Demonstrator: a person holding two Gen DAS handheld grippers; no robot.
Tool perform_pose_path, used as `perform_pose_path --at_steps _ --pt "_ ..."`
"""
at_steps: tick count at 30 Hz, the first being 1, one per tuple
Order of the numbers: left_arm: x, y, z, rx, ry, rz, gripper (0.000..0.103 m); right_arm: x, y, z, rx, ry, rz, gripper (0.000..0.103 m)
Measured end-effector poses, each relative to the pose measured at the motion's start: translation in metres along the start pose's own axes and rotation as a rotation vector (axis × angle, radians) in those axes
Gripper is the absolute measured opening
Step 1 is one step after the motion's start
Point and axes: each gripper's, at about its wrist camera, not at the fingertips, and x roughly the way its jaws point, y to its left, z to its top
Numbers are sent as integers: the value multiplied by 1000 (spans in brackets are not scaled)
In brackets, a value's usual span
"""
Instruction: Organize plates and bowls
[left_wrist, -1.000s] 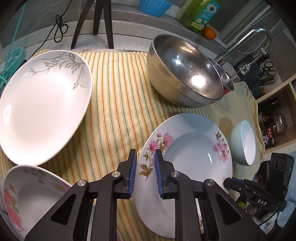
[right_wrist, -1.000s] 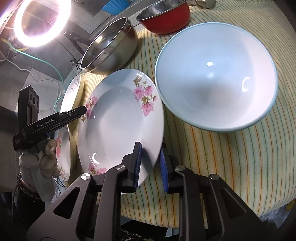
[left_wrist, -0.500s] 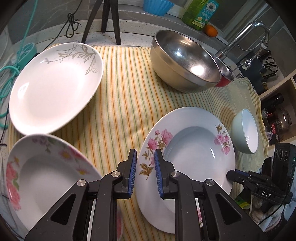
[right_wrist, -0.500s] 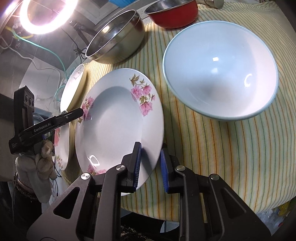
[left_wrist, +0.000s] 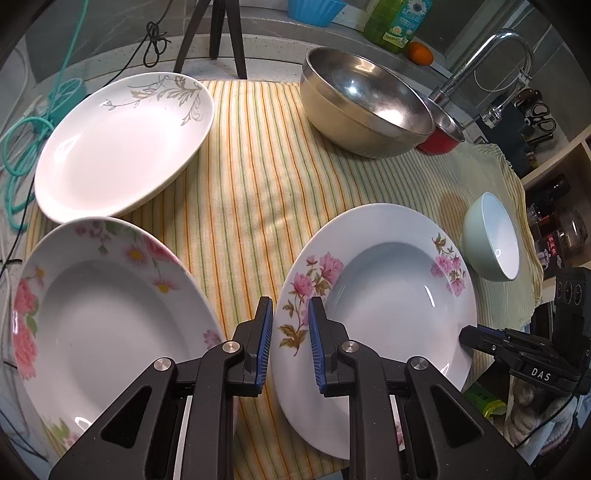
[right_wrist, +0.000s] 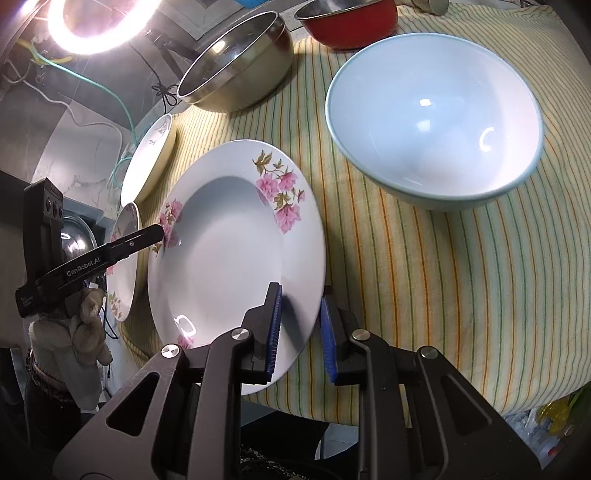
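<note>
The pink-flowered plate (left_wrist: 384, 306) sits tilted above the near edge of the striped cloth (left_wrist: 251, 177), gripped on two opposite sides. The left gripper (left_wrist: 290, 339) pinches its left rim between blue pads; the right gripper (right_wrist: 298, 332) pinches the opposite rim, one pad on the plate's face and one behind it. The plate is empty.

Just left of it, at the near left corner of the cloth, lies a second flowered plate (left_wrist: 107, 317), also empty. Behind that, at the far left corner, a white plate with a grey leaf pattern (left_wrist: 122, 144) overhangs the cloth's edge. At the far edge stands a steel mixing bowl (left_wrist: 365, 107), empty, with a red bowl (right_wrist: 347, 22) touching its right side. Near the right edge stands a pale green bowl (right_wrist: 436, 122) — white inside, nothing in it.

Writing shows on the tools: "DAS" on the right gripper's body in the left view, "GenRobot.AI" on the left gripper's arm in the right view. A green bottle (left_wrist: 399, 18) with a daisy label stands on the counter beyond the cloth — its text is too small to read — beside an orange (left_wrist: 421, 53) and a blue tub (left_wrist: 314, 9).
</note>
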Motion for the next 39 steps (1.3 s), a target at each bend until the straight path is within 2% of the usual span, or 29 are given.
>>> perform_pose_path --at_steps 39 --pt "2 -5 0 16 -3 3 17 0 4 -9 -42 16 -28 23"
